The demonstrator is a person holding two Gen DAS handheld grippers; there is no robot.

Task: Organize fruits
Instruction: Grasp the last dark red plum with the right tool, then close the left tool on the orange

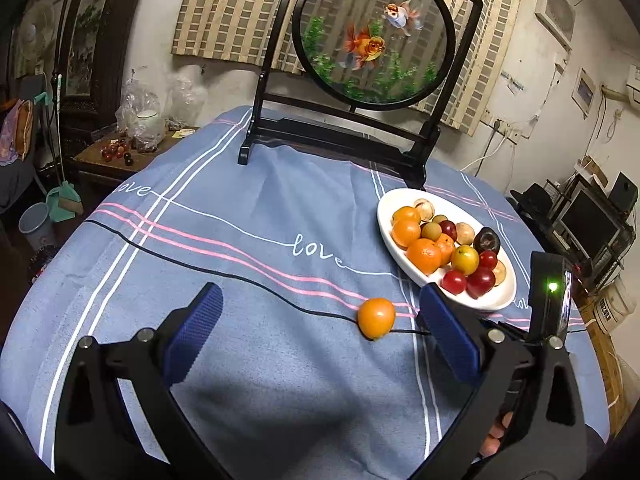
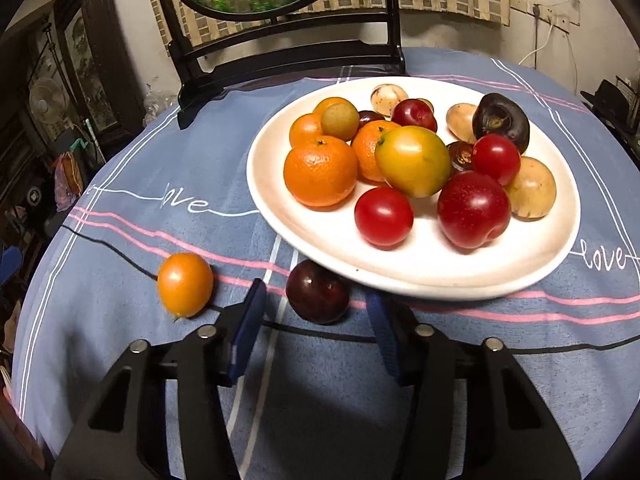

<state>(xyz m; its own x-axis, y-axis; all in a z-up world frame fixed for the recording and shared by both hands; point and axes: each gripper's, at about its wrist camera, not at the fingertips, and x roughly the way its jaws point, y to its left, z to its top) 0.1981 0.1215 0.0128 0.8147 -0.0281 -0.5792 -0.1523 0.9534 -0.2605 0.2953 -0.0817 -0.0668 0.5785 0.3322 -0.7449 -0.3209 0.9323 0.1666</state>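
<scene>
Two open tools (image 1: 316,320) (image 2: 316,312): glossy dark plum (image 2: 318,297) between the right's pads, untouched.

Word "love" in white cursive, woven along thin white line on blue tablecloth (image 1: 240,200).
Left wrist view: "love" at frame centre, again partly at upper left, fragment "lo" by white plate (image 1: 496,300) rim at right.
Right wrist view: "love" at left centre, "love" at right edge beside plate.
No other legible text.

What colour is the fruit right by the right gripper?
Dark red plum, clearest in the right wrist view.
</scene>
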